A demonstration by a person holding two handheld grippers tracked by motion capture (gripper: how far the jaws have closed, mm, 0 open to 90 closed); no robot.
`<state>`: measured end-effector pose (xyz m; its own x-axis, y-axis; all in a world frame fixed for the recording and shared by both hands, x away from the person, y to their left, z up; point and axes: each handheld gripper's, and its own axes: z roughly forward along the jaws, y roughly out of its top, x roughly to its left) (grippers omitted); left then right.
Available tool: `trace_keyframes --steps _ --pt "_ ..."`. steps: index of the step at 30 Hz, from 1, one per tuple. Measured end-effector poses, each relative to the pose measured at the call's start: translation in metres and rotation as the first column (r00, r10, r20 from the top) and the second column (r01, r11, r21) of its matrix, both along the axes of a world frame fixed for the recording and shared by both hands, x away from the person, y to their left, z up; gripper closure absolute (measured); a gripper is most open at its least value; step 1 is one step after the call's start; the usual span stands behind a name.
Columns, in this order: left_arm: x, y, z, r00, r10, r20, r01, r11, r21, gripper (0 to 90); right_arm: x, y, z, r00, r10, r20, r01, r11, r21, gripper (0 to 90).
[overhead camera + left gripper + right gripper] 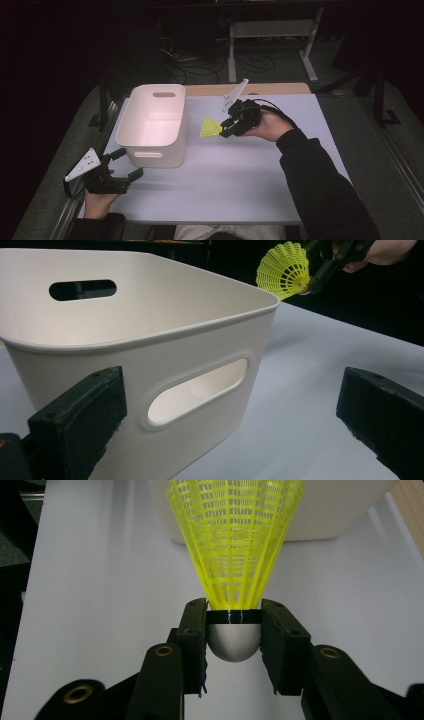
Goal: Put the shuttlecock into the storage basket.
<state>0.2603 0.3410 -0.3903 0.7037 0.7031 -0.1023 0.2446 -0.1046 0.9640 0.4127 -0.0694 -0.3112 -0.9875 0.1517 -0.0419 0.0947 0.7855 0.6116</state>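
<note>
A yellow plastic shuttlecock (210,127) hangs above the table just right of the white bin (131,127). My right gripper (223,131) is shut on its grey cork base (233,641), skirt (235,535) pointing toward the bin (330,515). In the left gripper view the shuttlecock (284,271) shows beyond the bin's (150,315) far corner. My left gripper (122,165) stands open at the table's front left, just in front of the bin, its jaws wide apart and holding nothing. The bin's inside looks empty where I can see it.
The white table (240,170) has free room in front and to the right of the bin. A wooden strip (270,89) runs along its far edge. Beyond it stand table legs and cables on a dark floor.
</note>
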Motion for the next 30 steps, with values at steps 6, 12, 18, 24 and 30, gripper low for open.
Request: trace_keyframes --steps 6,12,18,24,30 --pt "0.0 0.0 0.0 1.0 0.0 0.0 0.0 1.0 0.0 0.0 0.0 0.002 0.005 0.9999 0.004 0.011 -0.004 1.0 0.004 63.2" --pt "0.0 0.0 0.0 1.0 0.0 0.0 0.0 1.0 0.0 0.0 0.0 0.003 0.008 0.9999 0.005 0.015 -0.005 1.0 0.002 63.2" --pt "0.0 0.0 0.0 1.0 0.0 0.0 0.0 1.0 0.0 0.0 0.001 0.005 0.013 0.9998 0.004 0.019 -0.004 1.0 0.004 63.2" --pt "0.0 0.0 0.0 1.0 0.0 0.001 0.0 1.0 0.0 0.0 0.003 0.006 0.017 0.9997 0.003 0.024 -0.003 1.0 0.013 63.2" --pt "0.0 0.0 0.0 1.0 0.0 0.002 0.0 1.0 0.0 0.0 0.004 0.009 0.022 0.9996 0.007 0.026 -0.007 1.0 0.016 63.2"
